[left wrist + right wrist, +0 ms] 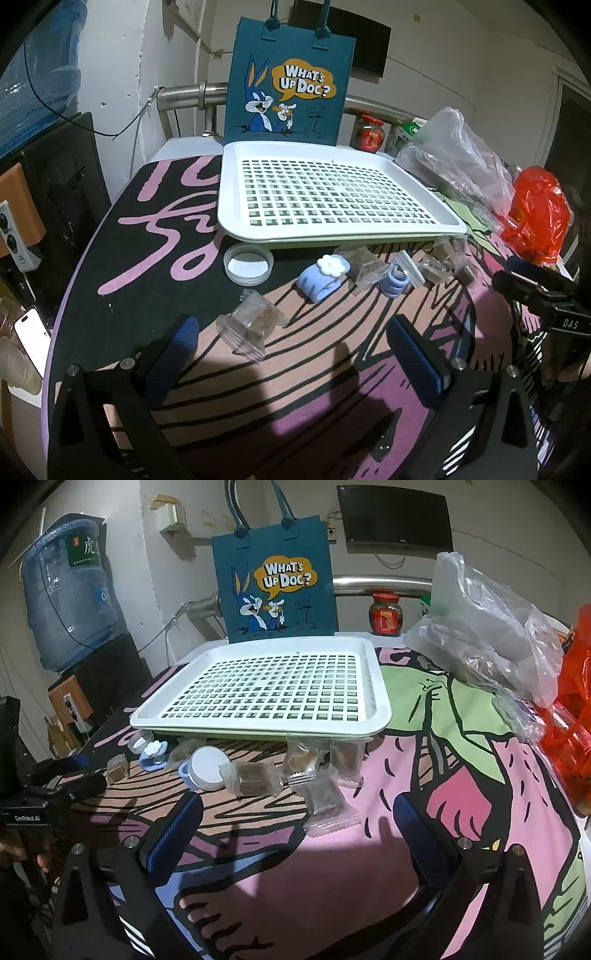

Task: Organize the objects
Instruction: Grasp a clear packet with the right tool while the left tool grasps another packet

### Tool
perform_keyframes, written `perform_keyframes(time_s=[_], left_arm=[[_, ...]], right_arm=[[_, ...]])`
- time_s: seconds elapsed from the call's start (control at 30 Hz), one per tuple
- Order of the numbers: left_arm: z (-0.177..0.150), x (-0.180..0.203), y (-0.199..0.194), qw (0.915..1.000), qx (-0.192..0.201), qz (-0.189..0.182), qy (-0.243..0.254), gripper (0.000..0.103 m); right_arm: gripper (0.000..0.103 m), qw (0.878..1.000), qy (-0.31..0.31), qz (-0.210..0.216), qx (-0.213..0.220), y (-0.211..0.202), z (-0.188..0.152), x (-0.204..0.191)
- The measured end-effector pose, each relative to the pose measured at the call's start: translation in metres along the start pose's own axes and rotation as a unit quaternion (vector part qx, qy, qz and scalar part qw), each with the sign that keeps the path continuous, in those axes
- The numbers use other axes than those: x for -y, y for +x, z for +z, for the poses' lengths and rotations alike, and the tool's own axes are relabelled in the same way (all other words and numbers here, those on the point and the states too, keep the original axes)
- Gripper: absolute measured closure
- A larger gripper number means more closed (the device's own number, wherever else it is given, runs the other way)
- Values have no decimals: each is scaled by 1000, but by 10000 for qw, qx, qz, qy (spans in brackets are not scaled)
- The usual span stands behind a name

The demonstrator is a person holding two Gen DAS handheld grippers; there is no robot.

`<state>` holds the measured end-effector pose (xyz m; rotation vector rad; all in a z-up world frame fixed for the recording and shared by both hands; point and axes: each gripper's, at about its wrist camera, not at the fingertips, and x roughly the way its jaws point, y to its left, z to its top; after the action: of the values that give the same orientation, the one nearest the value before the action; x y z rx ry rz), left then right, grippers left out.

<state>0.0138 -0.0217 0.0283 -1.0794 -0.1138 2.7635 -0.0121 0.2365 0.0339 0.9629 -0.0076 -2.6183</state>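
Note:
A white slotted tray sits empty at the back of the table. In front of it lie a clear round lid, a blue flower clip, a blue ribbed clip, a white round lid and several clear-wrapped brown snack packets. My left gripper is open, empty, just right of the nearest packet. My right gripper is open, empty, around the nearest packet's end.
A blue Bugs Bunny tote bag stands behind the tray. Clear plastic bags and a red bag crowd the right side, with a red jar behind. A phone lies off the left edge.

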Motion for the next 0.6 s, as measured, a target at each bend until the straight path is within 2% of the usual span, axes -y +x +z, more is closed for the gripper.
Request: perform_keyframes(time_s=[0.4,0.6], left_arm=[[8,-8,4,9999,-87,104,-55,0],[8,-13,12,9994,-306,71,-151,9]], right_arm=[[3,9998,-148,30,-108,4,6,1],[8,9993,-184,44,-307,15,7,3]])
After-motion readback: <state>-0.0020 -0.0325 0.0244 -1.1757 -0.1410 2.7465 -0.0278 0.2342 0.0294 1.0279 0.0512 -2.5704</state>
